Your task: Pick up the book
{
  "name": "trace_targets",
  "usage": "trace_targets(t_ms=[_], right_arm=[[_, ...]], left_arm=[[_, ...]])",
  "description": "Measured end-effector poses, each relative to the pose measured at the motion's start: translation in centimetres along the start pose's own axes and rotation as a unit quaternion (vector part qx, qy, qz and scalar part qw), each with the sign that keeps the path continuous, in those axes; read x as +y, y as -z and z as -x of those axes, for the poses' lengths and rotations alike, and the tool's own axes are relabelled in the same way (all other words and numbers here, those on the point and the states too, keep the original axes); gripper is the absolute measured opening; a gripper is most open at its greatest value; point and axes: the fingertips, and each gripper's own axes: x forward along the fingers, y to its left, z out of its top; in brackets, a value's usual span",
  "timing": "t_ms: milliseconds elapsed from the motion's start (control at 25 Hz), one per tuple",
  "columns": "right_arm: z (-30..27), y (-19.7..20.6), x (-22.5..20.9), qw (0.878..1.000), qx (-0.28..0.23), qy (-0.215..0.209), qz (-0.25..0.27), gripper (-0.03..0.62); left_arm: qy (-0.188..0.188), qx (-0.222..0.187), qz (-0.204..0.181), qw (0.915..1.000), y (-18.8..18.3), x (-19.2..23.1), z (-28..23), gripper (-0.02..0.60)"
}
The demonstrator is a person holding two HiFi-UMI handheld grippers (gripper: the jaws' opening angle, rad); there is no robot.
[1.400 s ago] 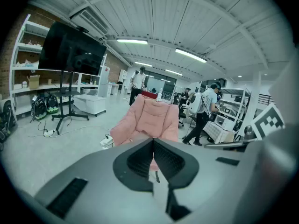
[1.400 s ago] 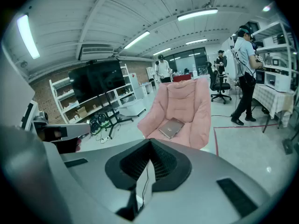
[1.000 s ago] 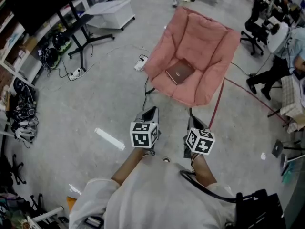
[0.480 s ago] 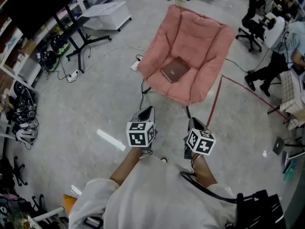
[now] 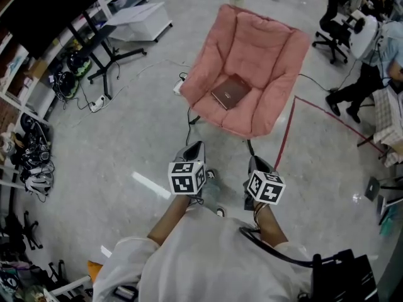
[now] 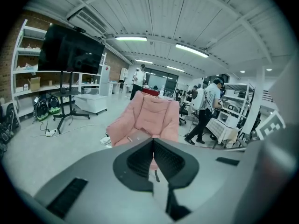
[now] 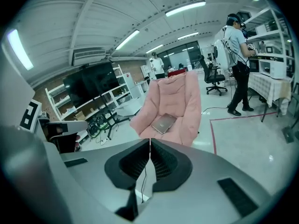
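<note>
Since a second ago the pink padded armchair (image 5: 252, 49) has slid slightly to the left in the head view, and a light-coloured shoe (image 5: 211, 177) has come into sight on the floor just beside my left claw (image 5: 194, 148), where none showed before. Both claws stay clenched and empty. The left one's two dark ribbed jaws are pressed together at the tips with nothing between them. My right claw (image 5: 258, 163) matches it, its jaws meeting in a thin seam. Both point forward and somewhat down at the armchair, well apart from it, over the pale glossy concrete floor (image 5: 126, 137).

The flat brown hardcover book (image 5: 230, 93) lies on the armchair's seat cushion, turned cornerwise to the seat's front edge, with nothing touching it. In the right gripper view it sits beyond and above the jaw tips. In the left gripper view my jaws cover most of the seat.

A red tape line (image 5: 284, 137) runs across the floor at the armchair's right. A black wheeled screen stand (image 5: 101, 43) stands well off to the left.
</note>
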Motion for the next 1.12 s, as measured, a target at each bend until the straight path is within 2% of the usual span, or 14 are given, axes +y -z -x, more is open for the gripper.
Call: trace_targets(t_ms=[400, 1120], right_arm=[[-5.0, -3.3, -1.2, 1.0, 0.015, 0.02, 0.007, 0.032], [-16.1, -10.8, 0.4, 0.998, 0.033, 0.05, 0.027, 0.032]], left_arm=[[0.017, 0.013, 0.003, 0.9998, -2.5, 1.3, -6.7, 0.011], [0.028, 0.026, 0.01, 0.9992, -9.2, 9.3, -17.1, 0.009]])
